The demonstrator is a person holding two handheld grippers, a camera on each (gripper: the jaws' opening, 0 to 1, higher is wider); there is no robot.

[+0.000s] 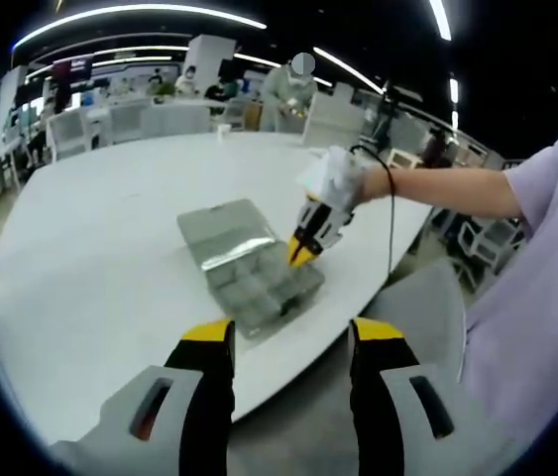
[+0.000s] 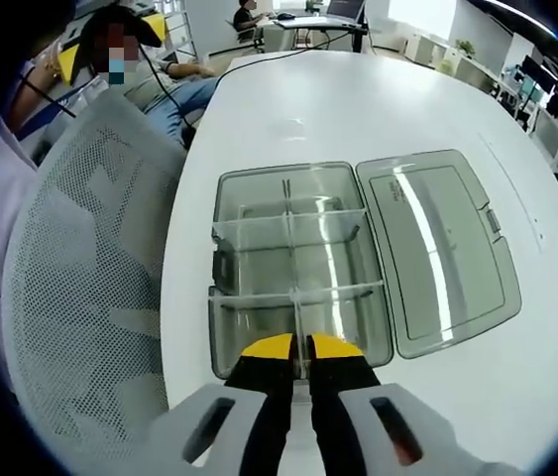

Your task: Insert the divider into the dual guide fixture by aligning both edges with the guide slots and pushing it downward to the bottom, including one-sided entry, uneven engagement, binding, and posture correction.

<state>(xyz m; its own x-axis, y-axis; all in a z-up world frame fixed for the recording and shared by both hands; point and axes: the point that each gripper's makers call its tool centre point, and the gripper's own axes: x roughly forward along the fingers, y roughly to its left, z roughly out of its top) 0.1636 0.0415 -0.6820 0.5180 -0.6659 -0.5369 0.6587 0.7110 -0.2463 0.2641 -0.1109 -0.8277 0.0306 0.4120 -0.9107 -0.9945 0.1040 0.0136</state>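
White office table (image 2: 358, 99) carries open clear compartment box (image 2: 298, 268); right gripper (image 2: 299, 347) pinches thin divider (image 2: 298, 322) over near-end slots, left gripper (image 1: 286, 332) open, idle; insertion starting, next needs level downward push.

Clear grey-tinted box (image 2: 298, 268) on white table (image 2: 358, 99); yellow-tipped black claw (image 2: 300, 347); white mesh chair (image 2: 80, 278).

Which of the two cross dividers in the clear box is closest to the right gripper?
The cross divider just above the right gripper tips in the right gripper view; the other cross divider sits farther up the clear box, toward the far end.
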